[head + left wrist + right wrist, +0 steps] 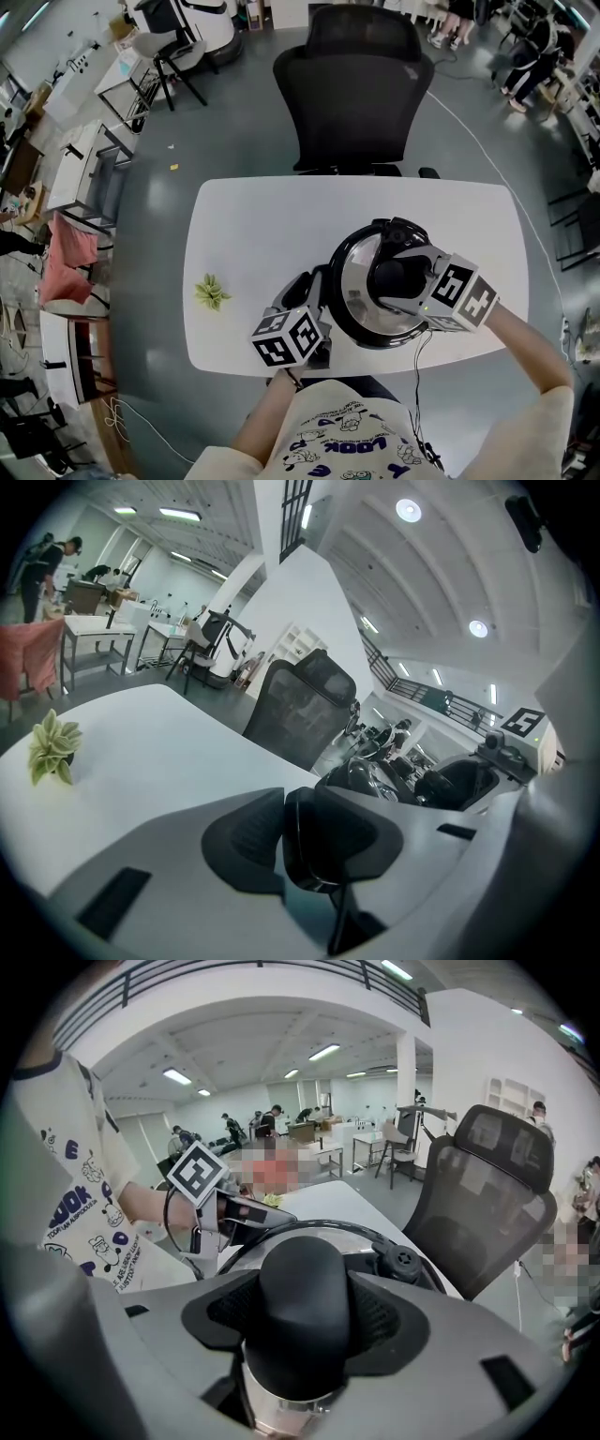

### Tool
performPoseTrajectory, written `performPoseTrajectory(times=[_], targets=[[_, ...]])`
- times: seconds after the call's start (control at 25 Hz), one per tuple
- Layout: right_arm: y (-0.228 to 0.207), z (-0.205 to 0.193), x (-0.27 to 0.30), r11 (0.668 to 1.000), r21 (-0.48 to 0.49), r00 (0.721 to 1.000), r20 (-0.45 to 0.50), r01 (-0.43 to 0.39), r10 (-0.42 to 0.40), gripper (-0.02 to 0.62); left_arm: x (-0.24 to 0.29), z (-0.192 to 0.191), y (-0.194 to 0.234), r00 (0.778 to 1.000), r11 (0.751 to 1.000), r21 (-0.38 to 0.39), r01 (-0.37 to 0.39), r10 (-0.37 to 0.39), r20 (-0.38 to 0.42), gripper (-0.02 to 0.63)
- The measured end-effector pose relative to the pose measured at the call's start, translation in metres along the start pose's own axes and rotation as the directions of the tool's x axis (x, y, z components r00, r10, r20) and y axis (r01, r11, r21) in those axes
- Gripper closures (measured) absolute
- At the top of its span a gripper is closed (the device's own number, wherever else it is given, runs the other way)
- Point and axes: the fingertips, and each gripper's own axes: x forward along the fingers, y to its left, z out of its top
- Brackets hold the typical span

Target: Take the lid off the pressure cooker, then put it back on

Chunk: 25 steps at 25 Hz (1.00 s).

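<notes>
Currently the cooker (349,317) is sitting at the near right of the white worktop (244,234). Its shiny steel lid (356,274) is lying on top, ringed in black and carrying a rounded black knob (302,1283). The right claw (305,1314) is gripping that knob. The left claw (309,841) is clamping the cooker's black side handle (323,832). The shirt (356,448) is showing "LOOK" in blue.
</notes>
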Motion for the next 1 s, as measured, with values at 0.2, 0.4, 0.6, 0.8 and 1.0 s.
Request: performPoseTrajectory(times=[0.2, 0.4, 0.6, 0.8, 1.0], targets=[[0.002, -0.001, 0.001, 0.997, -0.059, 0.999, -0.011, -0.047, 0.046, 0.299, 0.001, -0.001, 0.001, 1.0, 1.0, 0.002, -0.001, 0.001, -0.003, 0.494], [0.009, 0.002, -0.001, 0.987, -0.124, 0.995, -0.024, -0.101, 0.099, 0.299, -0.002, 0.0, 0.0, 1.0, 1.0, 0.002, 0.0, 0.0, -0.003, 0.494], [0.014, -0.002, 0.0, 0.956, -0.232, 0.984, -0.069, -0.178, 0.166, 0.299, -0.002, -0.001, 0.0, 1.0, 1.0, 0.002, -0.002, 0.002, -0.002, 0.494], [0.015, -0.002, -0.001, 0.936, -0.274, 0.975, -0.098, -0.22, 0.201, 0.298, -0.001, 0.0, -0.001, 1.0, 1.0, 0.006, -0.007, 0.007, 0.0, 0.494], [0.016, -0.001, -0.002, 0.938, -0.274, 0.977, -0.096, -0.211, 0.192, 0.298, -0.003, 0.001, -0.001, 1.0, 1.0, 0.01, -0.012, 0.012, 0.002, 0.494]])
